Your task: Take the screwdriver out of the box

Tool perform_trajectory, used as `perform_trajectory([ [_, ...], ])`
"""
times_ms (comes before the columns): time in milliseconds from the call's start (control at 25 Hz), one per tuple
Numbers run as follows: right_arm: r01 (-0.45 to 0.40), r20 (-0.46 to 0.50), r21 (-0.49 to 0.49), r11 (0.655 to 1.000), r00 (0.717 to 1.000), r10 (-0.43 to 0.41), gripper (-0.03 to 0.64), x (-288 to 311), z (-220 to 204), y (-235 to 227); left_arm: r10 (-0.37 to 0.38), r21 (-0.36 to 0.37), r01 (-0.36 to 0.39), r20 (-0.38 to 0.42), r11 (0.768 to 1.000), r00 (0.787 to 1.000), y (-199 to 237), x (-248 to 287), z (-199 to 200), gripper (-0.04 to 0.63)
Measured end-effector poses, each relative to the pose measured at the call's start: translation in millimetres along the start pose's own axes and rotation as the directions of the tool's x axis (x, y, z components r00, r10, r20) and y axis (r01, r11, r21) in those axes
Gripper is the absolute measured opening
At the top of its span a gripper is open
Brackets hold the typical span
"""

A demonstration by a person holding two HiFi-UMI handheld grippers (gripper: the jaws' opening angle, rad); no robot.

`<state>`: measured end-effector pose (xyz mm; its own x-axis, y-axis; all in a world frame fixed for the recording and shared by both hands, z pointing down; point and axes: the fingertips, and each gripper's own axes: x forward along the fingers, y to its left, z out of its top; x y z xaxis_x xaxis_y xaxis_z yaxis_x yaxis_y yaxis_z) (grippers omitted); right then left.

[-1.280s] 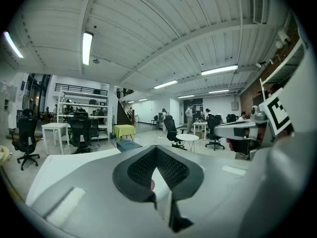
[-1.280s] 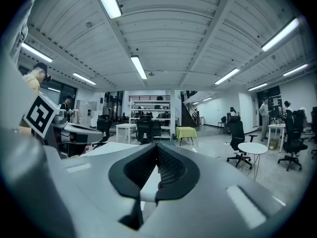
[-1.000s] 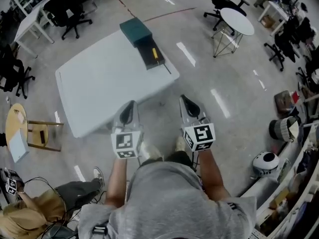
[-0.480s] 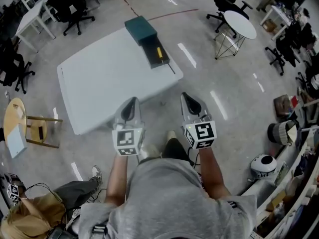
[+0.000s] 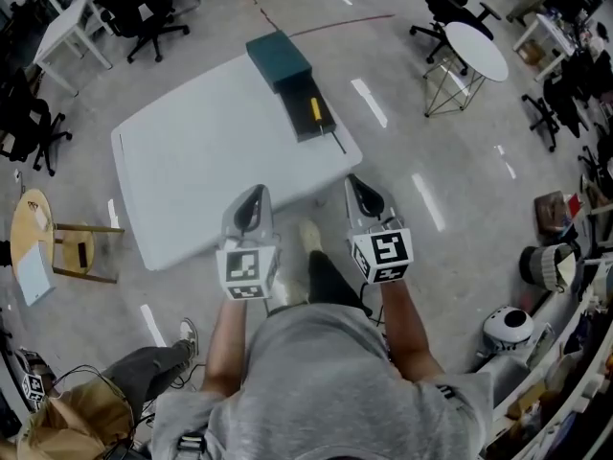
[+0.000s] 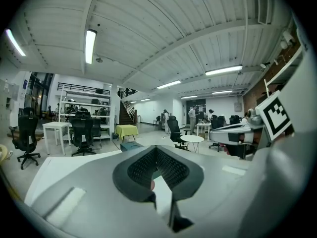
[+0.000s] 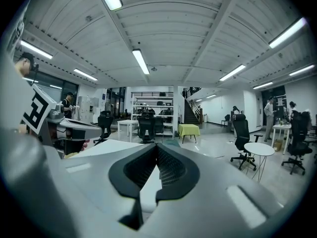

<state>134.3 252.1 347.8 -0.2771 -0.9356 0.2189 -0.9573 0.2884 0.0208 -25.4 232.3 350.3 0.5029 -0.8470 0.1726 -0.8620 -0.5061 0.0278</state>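
Head view, looking steeply down. White table (image 5: 192,166) stands on the grey floor, set at a slant to the person.

Dark green box (image 5: 278,58) sits at the table's far right corner. A dark tray (image 5: 305,121) juts out of the box on its near side, running along the table's right edge. The screwdriver (image 5: 315,109) lies inside that tray, its yellow handle plain to see. It lies roughly lengthwise along the tray. Its tip is too small to make out.

Left gripper (image 5: 252,197) is held just off the table's near edge, pointing toward the table, its marker cube close to the person's body. In the left gripper view (image 6: 156,150) the two ribbed pads meet at their tips. Jaws are closed together, with nothing between them.

Right gripper (image 5: 360,186) is off the table's near right corner, level with the left one and apart from it. In the right gripper view (image 7: 157,148) the pads also meet at the tips. Jaws are fully closed and hold nothing.

Both grippers are well apart from the box and the screwdriver, with most of the table top lying between.

Around the table:
- A small round white table (image 5: 476,49) stands beyond the right side.
- Black office chairs (image 5: 144,8) stand beyond the far left corner.
- A wooden stool (image 5: 38,242) stands off the left edge.
- A second person's leg and shoe (image 5: 158,367) show below the near left corner.
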Motion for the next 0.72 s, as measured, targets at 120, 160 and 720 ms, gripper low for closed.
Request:
perform_trajectory([
  [120, -0.008, -0.006, 0.009, 1.0, 1.0, 0.008, 0.003, 28, 1, -12, 0.009, 0.002, -0.009, -0.01, 1.0, 1.0, 12, 26, 1, 0.011],
  [160, -0.012, -0.01, 0.012, 1.0, 1.0, 0.012, 0.003, 39, 1, -16, 0.012, 0.001, -0.012, -0.015, 1.0, 1.0, 16, 35, 0, 0.011],
  [720, -0.055, -0.184, 0.051, 0.997, 0.981, 0.064, 0.004, 179, -34, -70, 0.027, -0.045, -0.033, -0.138, 0.998, 0.99, 62, 162, -31, 0.011],
])
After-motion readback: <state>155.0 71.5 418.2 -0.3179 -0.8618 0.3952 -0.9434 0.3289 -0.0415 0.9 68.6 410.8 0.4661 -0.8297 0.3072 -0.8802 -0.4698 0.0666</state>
